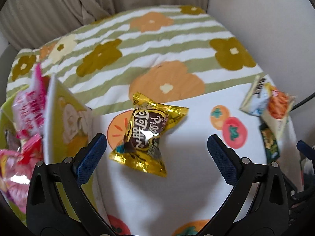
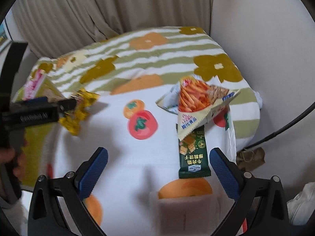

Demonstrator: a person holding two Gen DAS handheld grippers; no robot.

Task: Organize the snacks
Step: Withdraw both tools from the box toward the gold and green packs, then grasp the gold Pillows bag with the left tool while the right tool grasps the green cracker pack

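A gold and brown snack pack lies on the white fruit-print cloth, between the open fingers of my left gripper, which hovers over it. It also shows blurred in the right wrist view. A green box at the left holds pink snack packs. At the right lie an orange-sticks pack and a dark green cracker pack. My right gripper is open and empty, just left of the green cracker pack.
A striped flower-print cover lies on the far half of the surface, with beige curtains behind. The left gripper's body shows at the left of the right wrist view. A brown paper scrap lies off the right edge.
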